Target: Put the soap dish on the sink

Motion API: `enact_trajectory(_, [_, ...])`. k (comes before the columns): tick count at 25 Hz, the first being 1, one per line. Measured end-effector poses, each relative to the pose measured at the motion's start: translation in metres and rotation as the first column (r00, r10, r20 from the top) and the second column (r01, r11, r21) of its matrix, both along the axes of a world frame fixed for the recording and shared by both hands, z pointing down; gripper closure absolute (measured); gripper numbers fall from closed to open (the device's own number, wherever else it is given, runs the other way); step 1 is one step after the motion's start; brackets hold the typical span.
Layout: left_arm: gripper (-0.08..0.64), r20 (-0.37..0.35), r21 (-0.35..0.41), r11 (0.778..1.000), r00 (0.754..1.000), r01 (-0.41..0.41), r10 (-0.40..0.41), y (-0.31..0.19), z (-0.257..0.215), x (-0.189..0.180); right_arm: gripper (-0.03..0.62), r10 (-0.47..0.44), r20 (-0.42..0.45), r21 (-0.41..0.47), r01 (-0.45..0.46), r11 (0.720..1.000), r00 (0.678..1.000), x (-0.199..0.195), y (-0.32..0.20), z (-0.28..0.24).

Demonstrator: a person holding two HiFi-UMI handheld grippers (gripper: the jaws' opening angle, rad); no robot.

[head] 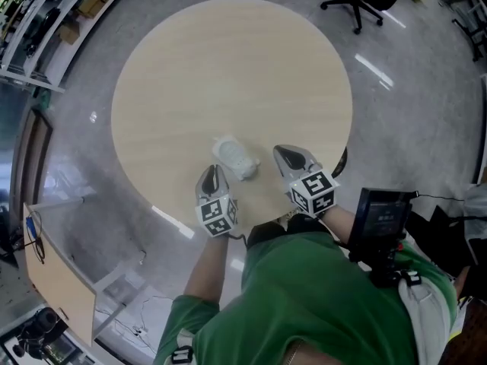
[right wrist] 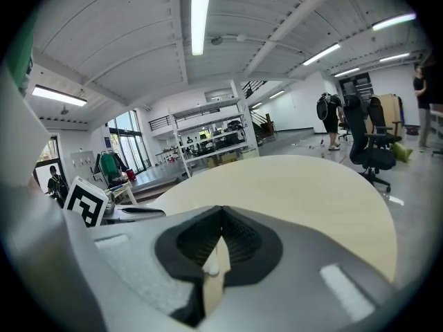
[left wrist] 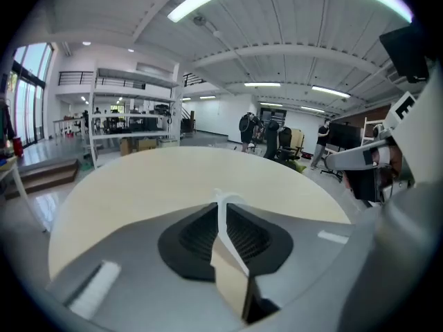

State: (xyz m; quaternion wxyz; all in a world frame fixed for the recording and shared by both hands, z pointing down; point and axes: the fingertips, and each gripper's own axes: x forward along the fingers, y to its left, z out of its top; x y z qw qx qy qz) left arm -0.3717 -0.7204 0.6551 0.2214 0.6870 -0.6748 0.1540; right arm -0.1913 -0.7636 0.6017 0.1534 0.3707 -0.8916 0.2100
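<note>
The white soap dish (head: 234,158) sits toward 6 o'clock on the round surface (head: 228,67), near its edge; what it contains cannot be made out. The left claw (left wrist: 223,209), at the dish's 7 o'clock, pinches its thin white rim. The right claw (right wrist: 220,218), at its 3 o'clock, is pressed together just beside it.

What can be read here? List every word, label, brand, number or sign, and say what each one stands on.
No readable text in any view.
Cubes on the left tool and right tool: black-and-white square patterns only, no letters.
Dark screen at the right of the head view: too faint to read.
Soap dish: no print visible.
</note>
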Motion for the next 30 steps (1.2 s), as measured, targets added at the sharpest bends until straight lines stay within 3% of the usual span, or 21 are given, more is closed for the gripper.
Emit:
enact_trajectory(4, [0.554,0.119,0.125,0.992,0.993,-0.014,-0.001,0.015,-0.045,0.003,0.591,-0.024,0.031,0.028,0.023,0.999,0.999,-0.002,0.013,-0.016])
enact_trajectory(8, [0.554,0.178,0.226,0.974,0.984,-0.025,-0.016,0.032,-0.084,0.012,0.591,-0.046,0.063,0.072,0.041,0.997,0.997,-0.002,0.024,-0.033])
enact_trajectory(14, [0.555,0.172,0.299,0.954,0.984,-0.016,-0.038,0.064,-0.119,0.025,0.591,-0.082,0.112,0.139,0.066,0.988,0.990,-0.005,0.046,-0.067])
enact_trajectory(18, [0.555,0.159,0.321,0.946,0.983,0.036,-0.091,0.078,-0.132,0.041,0.591,-0.124,0.142,0.183,0.097,0.978,0.982,0.004,0.053,-0.086])
enact_trajectory(24, [0.555,0.138,0.389,0.917,0.979,0.087,-0.151,0.095,-0.149,0.060,0.591,-0.165,0.156,0.222,0.128,0.967,0.974,0.016,0.065,-0.100])
enact_trajectory(30, [0.555,0.111,0.438,0.897,0.987,0.055,-0.115,0.108,-0.170,0.066,0.591,-0.172,0.165,0.266,0.125,0.956,0.971,0.019,0.084,-0.116])
